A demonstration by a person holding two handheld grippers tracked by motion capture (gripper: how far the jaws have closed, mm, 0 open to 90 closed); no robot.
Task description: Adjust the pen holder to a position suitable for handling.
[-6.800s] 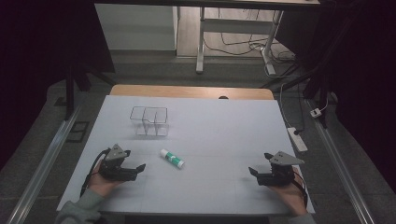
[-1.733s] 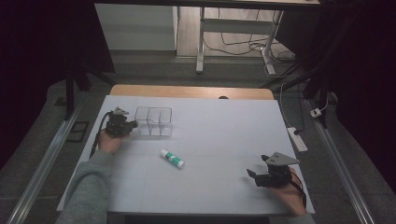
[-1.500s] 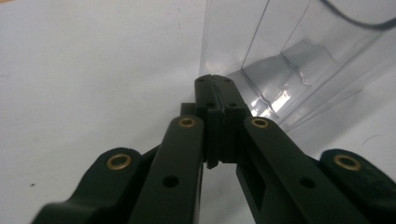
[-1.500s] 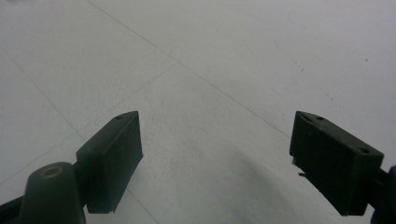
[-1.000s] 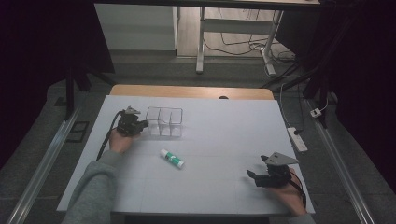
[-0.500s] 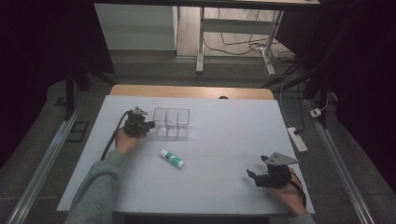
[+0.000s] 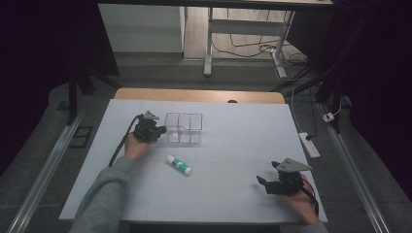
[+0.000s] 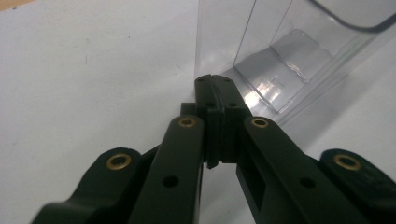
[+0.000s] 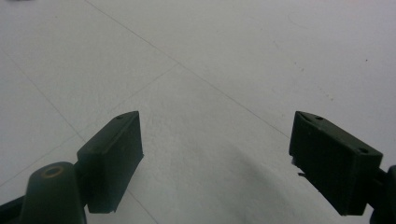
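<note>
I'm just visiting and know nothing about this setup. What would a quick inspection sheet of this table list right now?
Surface: white table, wooden strip along the far edge.
Job's things: clear divided box, empty; glue stick lying in front of it.
Clutter: nothing seen.
Grippers: left gripper jaws shut, tips against the box's left wall; right gripper open, holding nothing.
Cables: black cable trailing from the left gripper.
Surroundings: power strip at the right edge, metal desk legs and cords beyond, dark room.
</note>
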